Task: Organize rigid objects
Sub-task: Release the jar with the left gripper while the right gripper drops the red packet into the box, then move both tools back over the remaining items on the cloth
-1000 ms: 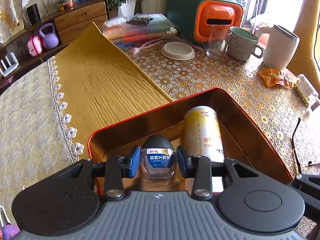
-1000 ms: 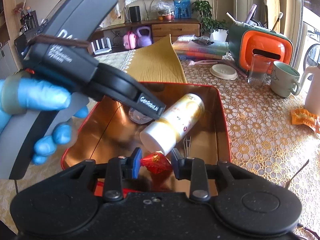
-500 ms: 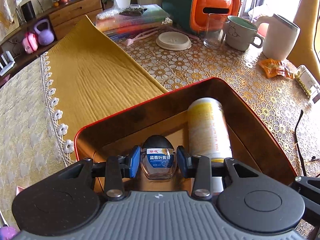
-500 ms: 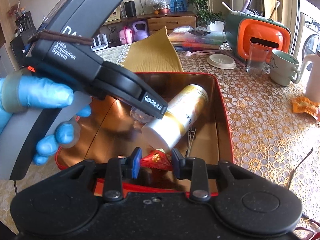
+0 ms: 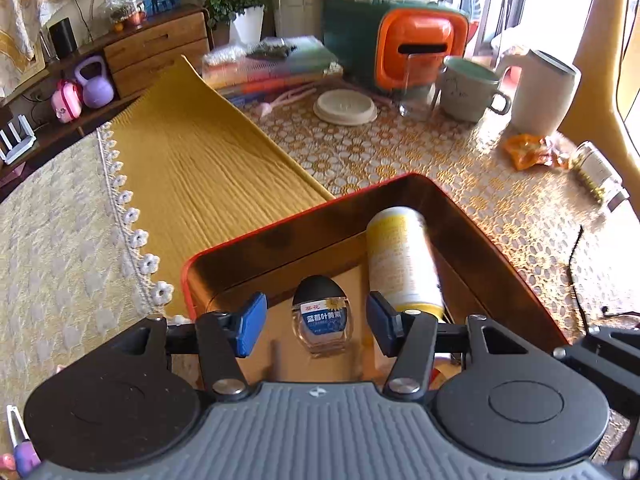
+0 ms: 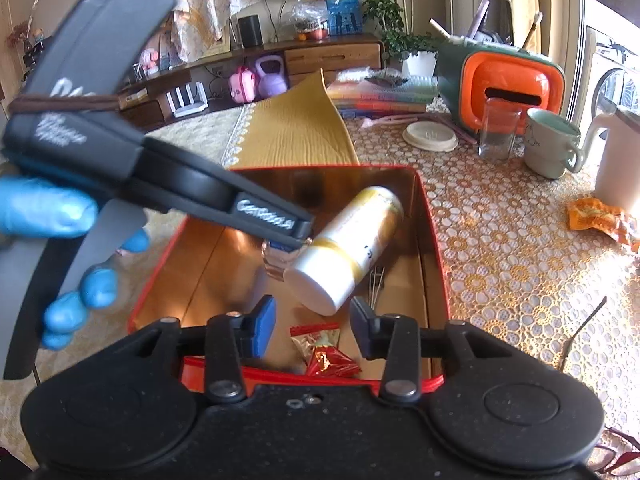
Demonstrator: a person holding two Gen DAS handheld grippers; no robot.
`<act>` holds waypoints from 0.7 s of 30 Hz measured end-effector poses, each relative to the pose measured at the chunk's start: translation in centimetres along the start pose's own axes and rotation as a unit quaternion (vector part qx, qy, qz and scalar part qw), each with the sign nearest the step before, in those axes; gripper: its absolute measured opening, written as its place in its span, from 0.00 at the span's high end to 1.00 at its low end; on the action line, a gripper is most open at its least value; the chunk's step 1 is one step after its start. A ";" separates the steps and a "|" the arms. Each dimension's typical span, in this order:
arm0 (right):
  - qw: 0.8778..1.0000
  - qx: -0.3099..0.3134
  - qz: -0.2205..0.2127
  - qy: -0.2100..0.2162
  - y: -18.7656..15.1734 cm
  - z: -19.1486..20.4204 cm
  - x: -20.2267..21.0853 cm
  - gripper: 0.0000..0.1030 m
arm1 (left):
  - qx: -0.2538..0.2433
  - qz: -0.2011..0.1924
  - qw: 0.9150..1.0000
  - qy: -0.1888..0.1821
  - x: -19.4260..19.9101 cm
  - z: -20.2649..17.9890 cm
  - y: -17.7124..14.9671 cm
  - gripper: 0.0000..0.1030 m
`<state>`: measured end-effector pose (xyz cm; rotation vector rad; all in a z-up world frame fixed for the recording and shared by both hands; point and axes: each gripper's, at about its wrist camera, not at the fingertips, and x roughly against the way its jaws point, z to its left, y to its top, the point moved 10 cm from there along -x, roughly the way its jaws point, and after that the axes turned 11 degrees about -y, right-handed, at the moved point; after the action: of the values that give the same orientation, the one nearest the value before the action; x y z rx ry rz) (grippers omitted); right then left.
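Note:
A red tin box (image 5: 304, 216) (image 6: 434, 216) with a gold inside sits on the lace tablecloth. A yellow-white can (image 5: 400, 256) (image 6: 348, 240) lies in it. A small clear bottle with a black cap and blue label (image 5: 322, 316) stands on the box floor between the open fingers of my left gripper (image 5: 316, 324), free of both pads. In the right wrist view the left gripper (image 6: 296, 232) reaches into the box and hides most of the bottle (image 6: 276, 260). My right gripper (image 6: 312, 330) is open over the near box edge, with a red foil candy (image 6: 326, 354) lying below it.
A yellow cloth (image 5: 192, 176) lies left of the box. Behind stand a white lid (image 5: 344, 106), a glass (image 6: 498, 128), a green mug (image 6: 550, 144), a white jug (image 5: 544, 92) and an orange-green appliance (image 6: 508, 80). An orange wrapper (image 5: 532, 152) and a small jar (image 5: 596, 176) lie to the right.
Both grippers have opened. The left one let go of the small bottle, which now stands in the box. The right one let go of the red candy, which lies in the box.

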<state>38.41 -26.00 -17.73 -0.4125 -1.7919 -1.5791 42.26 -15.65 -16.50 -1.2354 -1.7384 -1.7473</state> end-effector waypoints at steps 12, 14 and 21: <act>1.000 -0.003 -0.030 0.003 1.5 2.0 4.0 0.46 | 0.011 -0.047 0.999 -0.002 7.8 1.6 -1.4 0.47; 0.999 0.000 -0.034 0.003 1.7 2.6 4.6 0.45 | 0.012 -0.053 0.998 0.001 9.1 2.1 -1.8 0.47; 0.999 0.010 -0.042 0.014 1.8 5.1 6.0 0.42 | 0.020 -0.070 0.997 0.013 13.4 4.7 -4.1 0.47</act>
<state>33.87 -21.99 -12.34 -0.3083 -1.8236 -1.6163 33.30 -6.44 -9.13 -1.0925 -1.8761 -1.7873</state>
